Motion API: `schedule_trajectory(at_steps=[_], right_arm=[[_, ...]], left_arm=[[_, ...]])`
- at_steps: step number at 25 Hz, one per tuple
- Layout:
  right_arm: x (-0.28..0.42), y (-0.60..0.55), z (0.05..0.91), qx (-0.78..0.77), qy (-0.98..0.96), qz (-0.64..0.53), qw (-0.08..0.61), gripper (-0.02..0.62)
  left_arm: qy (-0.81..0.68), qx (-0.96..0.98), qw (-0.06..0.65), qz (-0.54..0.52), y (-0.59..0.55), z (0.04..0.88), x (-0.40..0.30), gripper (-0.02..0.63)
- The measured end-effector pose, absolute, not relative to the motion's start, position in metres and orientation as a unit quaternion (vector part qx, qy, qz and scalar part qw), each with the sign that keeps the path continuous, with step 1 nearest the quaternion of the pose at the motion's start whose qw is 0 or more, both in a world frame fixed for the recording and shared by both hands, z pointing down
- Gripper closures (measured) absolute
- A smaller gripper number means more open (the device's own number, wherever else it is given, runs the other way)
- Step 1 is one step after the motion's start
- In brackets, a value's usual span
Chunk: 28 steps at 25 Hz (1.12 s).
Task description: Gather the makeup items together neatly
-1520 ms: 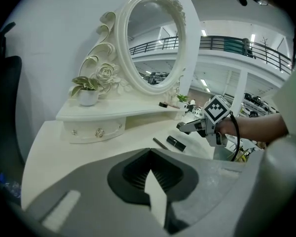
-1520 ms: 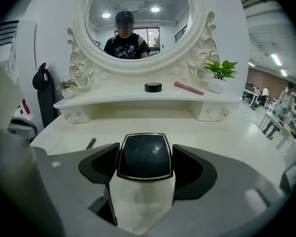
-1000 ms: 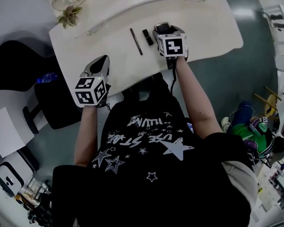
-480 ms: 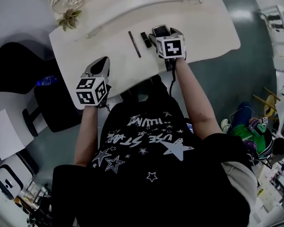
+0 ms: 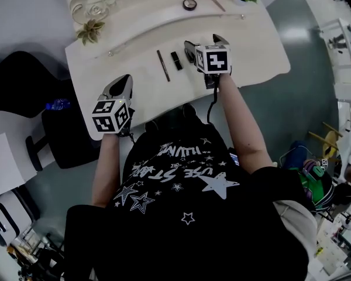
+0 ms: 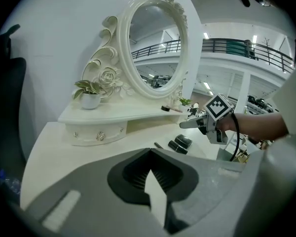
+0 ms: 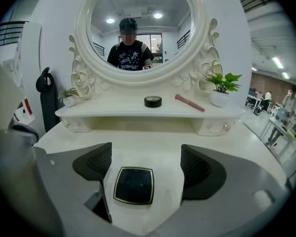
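Note:
A square black compact (image 7: 133,185) with a gold rim lies flat on the white vanity table (image 5: 245,40). My right gripper (image 7: 145,163) hovers just above it. Its jaws have just been opening and stand wide on either side, not touching the compact. Left of it in the head view lie a black lipstick (image 5: 176,60) and a thin dark pencil (image 5: 162,65). A round black jar (image 7: 152,101) and a pink stick (image 7: 189,102) rest on the raised shelf. My left gripper (image 5: 123,82) hangs over the table's near left edge, jaws together and empty.
An oval mirror (image 7: 138,28) in a carved white frame stands behind the shelf, with a small potted plant (image 7: 221,89) to its right and another plant (image 7: 69,97) to its left. The shelf has small drawers (image 6: 96,135). A black chair (image 5: 70,127) stands left of the table.
The right gripper has spread its jaws and lifted off the compact, which stays on the table. The left gripper has hardly moved.

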State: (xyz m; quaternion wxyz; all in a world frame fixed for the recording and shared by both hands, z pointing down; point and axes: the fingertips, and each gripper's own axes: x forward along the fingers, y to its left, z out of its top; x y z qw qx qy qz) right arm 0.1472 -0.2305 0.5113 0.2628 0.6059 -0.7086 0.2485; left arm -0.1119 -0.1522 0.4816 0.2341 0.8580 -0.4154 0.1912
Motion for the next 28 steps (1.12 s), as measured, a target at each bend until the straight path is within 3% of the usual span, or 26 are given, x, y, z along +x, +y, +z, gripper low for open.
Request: schedule_trajectory(at_steps=[8, 20, 28], right_arm=[[0.151, -0.272, 0.472, 0.6, -0.737, 0.205, 0.232, 0.129], [0.143, -0.329, 0.454, 0.565, -0.772, 0.165, 0.241, 0.149], [0.139, -0.358, 0.461, 0.555, -0.773, 0.166, 0.257, 0.197]], left_arm=[[-0.461, 0.842, 0.228, 0.166, -0.153, 0.467, -0.115, 0.604], [-0.533, 0.798, 0.241, 0.144, -0.147, 0.463, -0.124, 0.604], [-0.568, 0.771, 0.252, 0.141, -0.142, 0.468, -0.131, 0.604]])
